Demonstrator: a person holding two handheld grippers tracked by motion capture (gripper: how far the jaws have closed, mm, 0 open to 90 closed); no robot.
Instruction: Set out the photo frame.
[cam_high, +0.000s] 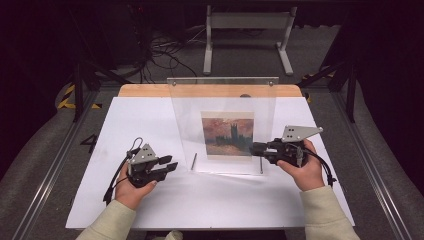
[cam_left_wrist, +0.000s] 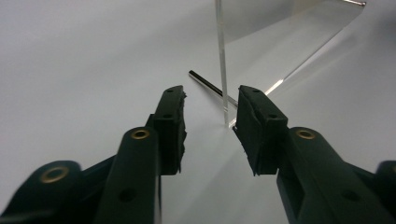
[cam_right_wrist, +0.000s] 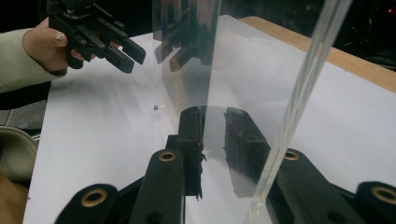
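High view: the clear acrylic picture frame (cam_high: 225, 125) stands upright mid-table; left gripper (cam_high: 167, 166) sits just left of it, jaws parted, empty. Left gripper view: a metal pin (cam_left_wrist: 205, 84) lies by the frame's foot. Right gripper view: the right gripper (cam_right_wrist: 212, 135) straddles the frame's panel, jaws slightly apart, not pressing.

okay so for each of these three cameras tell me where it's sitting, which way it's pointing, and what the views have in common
High view: above the person's side, looking forward and down at the white table; both sleeves, hands, the left gripper and the right gripper show.
Left gripper view: on the left gripper, looking along its parted jaws at the clear acrylic frame edge and a metal pin.
Right gripper view: on the right gripper, its jaws either side of the acrylic panel.
Shared: frame and pin.
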